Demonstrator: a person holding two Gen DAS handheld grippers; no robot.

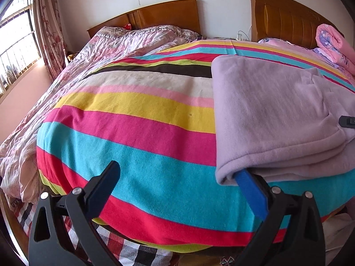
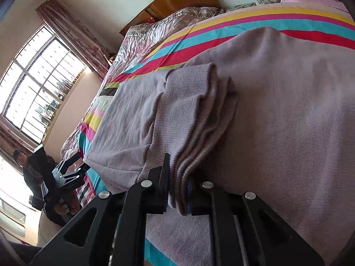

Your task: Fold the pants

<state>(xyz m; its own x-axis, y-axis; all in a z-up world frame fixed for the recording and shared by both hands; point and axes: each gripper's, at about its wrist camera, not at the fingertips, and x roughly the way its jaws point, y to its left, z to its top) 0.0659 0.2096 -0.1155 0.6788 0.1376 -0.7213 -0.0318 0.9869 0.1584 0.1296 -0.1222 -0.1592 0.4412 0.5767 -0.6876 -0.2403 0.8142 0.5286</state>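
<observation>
Lavender knit pants [image 1: 277, 115] lie folded in layers on the right side of a bed covered by a bright striped fleece blanket [image 1: 137, 119], with a crumpled pink floral quilt [image 1: 73, 66] along its far left. Left claw [image 1: 179, 177] is spread wide, its blue-padded finger [image 1: 250, 192] tucked under the near left corner of the pants. Right claw [image 2: 177, 190] is pinching the stacked ribbed edge of the pants [image 2: 195, 133] at the near side.
</observation>
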